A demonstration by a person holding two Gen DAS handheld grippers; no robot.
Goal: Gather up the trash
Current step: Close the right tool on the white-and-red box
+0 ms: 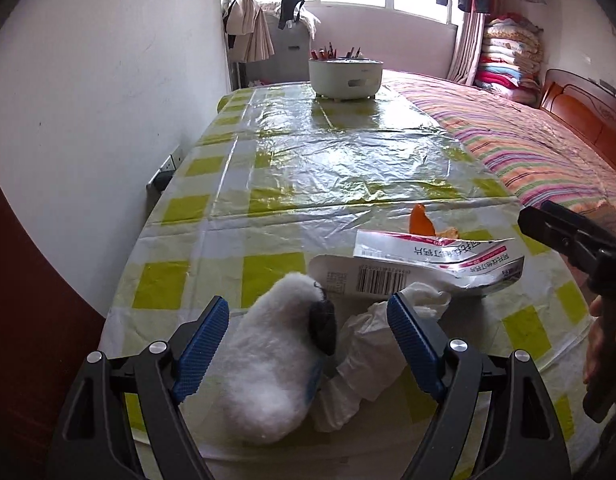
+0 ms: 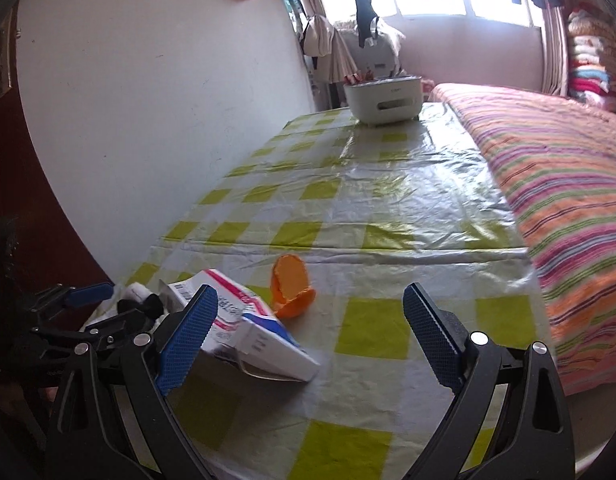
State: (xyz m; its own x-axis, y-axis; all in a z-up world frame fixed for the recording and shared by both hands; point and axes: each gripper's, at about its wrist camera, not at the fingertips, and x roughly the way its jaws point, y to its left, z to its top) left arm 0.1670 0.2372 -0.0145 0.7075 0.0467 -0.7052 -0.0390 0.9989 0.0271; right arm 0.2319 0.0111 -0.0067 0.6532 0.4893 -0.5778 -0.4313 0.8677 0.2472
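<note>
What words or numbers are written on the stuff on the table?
Flattened white and pink cardboard box: Chinese characters, upside down, too distorted to read.
Its barcode panel: digits too small.
Round white plastic tub: small grey mark, blurred.
Nothing else bears text.

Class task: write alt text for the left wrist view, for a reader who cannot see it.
An open left gripper frames a white fluffy toy and crumpled tissue on a checked table. Beyond lie a torn box and orange peel.
</note>
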